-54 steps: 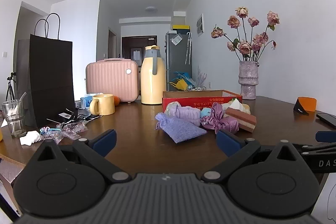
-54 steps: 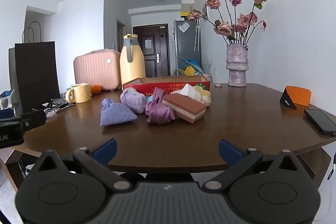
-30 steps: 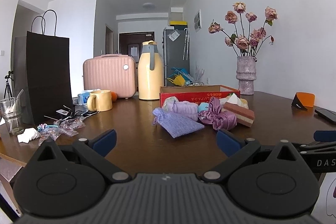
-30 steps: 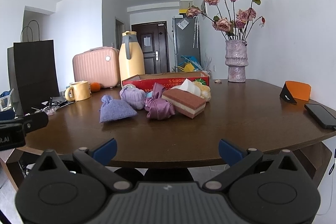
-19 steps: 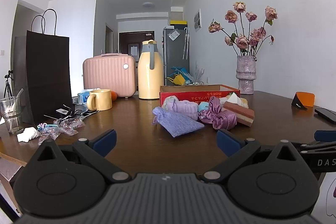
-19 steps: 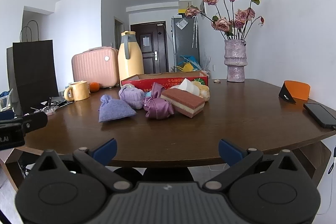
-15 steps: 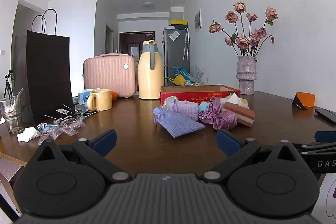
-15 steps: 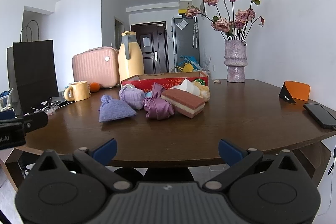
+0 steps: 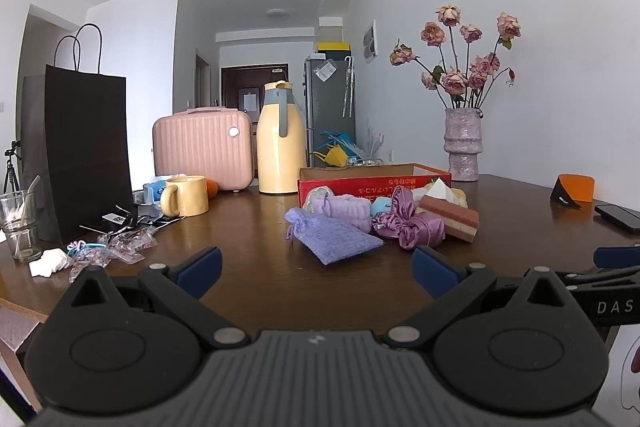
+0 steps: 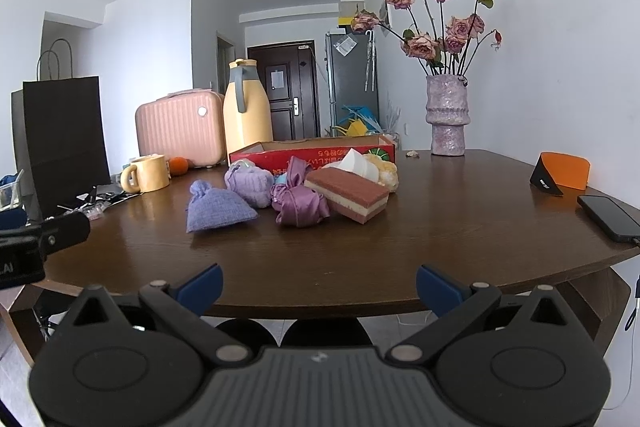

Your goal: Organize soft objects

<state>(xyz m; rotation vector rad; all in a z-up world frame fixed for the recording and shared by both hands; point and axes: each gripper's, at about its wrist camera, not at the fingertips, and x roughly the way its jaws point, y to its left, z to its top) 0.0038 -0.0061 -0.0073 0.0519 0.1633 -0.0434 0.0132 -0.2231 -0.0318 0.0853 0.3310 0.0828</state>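
Mid-frame on the table [image 10: 440, 235], soft things sit bunched: blue pouch [image 10: 218, 209] at left, lilac pouch [image 10: 248, 185] behind it, satin bundle [image 10: 298, 205] centre, layered sponge [image 10: 348, 193] at right, all just in front of the red box [image 10: 312, 151]. Left gripper [image 9: 316, 269] & right gripper [image 10: 318, 285], both at frame bottom, fingers spread wide, nothing held, well short of the pile. Mug [image 10: 146, 173] mid-left; vase [image 10: 446, 115] upper right; phone [image 10: 608, 217] at right edge.
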